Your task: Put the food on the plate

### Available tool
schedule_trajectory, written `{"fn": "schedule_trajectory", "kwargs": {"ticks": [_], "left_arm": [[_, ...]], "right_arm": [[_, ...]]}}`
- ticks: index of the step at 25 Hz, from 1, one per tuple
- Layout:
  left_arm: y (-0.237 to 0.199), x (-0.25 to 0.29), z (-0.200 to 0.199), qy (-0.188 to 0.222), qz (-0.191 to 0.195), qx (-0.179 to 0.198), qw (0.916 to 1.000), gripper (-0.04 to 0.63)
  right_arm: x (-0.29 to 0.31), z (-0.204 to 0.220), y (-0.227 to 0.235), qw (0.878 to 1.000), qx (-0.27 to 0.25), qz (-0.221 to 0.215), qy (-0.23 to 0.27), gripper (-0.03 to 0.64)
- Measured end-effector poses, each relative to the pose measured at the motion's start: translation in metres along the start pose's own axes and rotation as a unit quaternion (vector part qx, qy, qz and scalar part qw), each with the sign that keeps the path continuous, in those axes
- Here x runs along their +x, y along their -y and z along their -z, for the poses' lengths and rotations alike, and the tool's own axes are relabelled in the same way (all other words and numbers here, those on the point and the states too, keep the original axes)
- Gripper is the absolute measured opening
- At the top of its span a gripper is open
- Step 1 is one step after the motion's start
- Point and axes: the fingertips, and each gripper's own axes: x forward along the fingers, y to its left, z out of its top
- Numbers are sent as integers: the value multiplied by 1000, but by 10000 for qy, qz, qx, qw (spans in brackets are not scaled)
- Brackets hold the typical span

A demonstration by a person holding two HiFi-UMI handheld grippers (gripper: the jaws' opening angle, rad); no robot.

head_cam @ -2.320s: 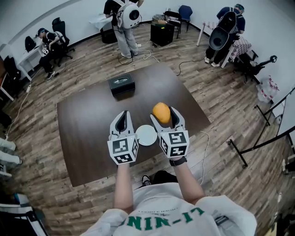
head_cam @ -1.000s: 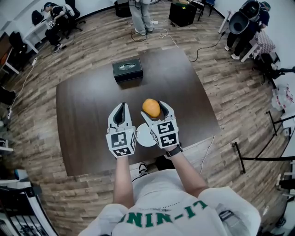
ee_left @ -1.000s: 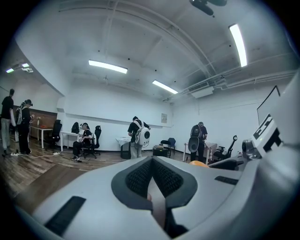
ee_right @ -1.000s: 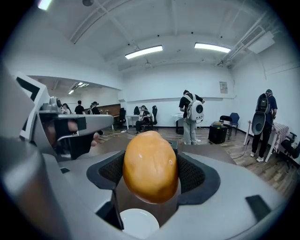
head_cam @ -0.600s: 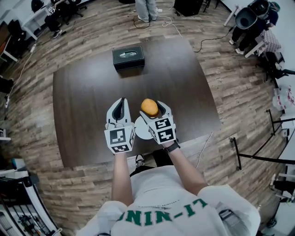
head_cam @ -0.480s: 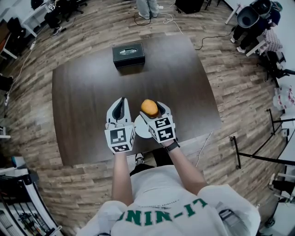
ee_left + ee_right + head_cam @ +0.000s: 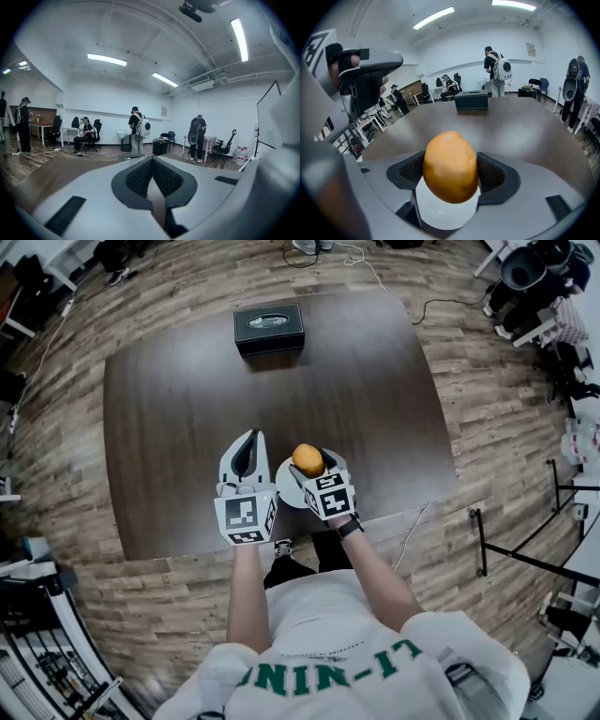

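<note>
- The right gripper (image 7: 311,465) was clamped on a smooth, rounded orange-yellow fruit (image 7: 450,166), one ribbed pad pressing each side
- Compared with a second before, that gripper had come down and tipped its nose more steeply towards the dark brown wooden table (image 7: 169,427); its grip on the fruit looked unchanged
- The fruit therefore sat over the small round white plate (image 7: 443,216), which lay close to the middle of the table's near edge, just in front of the person
- In the right gripper view the plate filled the gap right under the fruit, so the carry looked nearly finished; whether the fruit already touched the plate could not be told
- Judged from this, the remaining work was a short further lowering and then parting the jaws, gently, since a rounded fruit could roll off a shallow plate
- The left gripper (image 7: 151,161) had its jaws together with nothing between them, and it hung just to the left of the plate, lower than before, taking no part in the hold
- A black rectangular box (image 7: 269,327) stood by the table's far edge, well apart from the plate
</note>
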Motion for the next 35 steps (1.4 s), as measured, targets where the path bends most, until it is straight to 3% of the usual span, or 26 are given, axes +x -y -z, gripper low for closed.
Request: {"fn": "schedule_trajectory", "kwargs": {"ticks": [17,26,35], "left_arm": [[-18,-1,41,-396,7,-295,9988,11],[-21,-7,48,-466,-50,-358,9983,11],[-16,-8,46,-468,-18,-305,9984,11]], "right_arm": [[44,70,-14,9965,13,-251,-800,356],[47,76,-17,9964,14,-260,-804,359],[43,70,-27,9974,-48,-399,-595,454]]}}
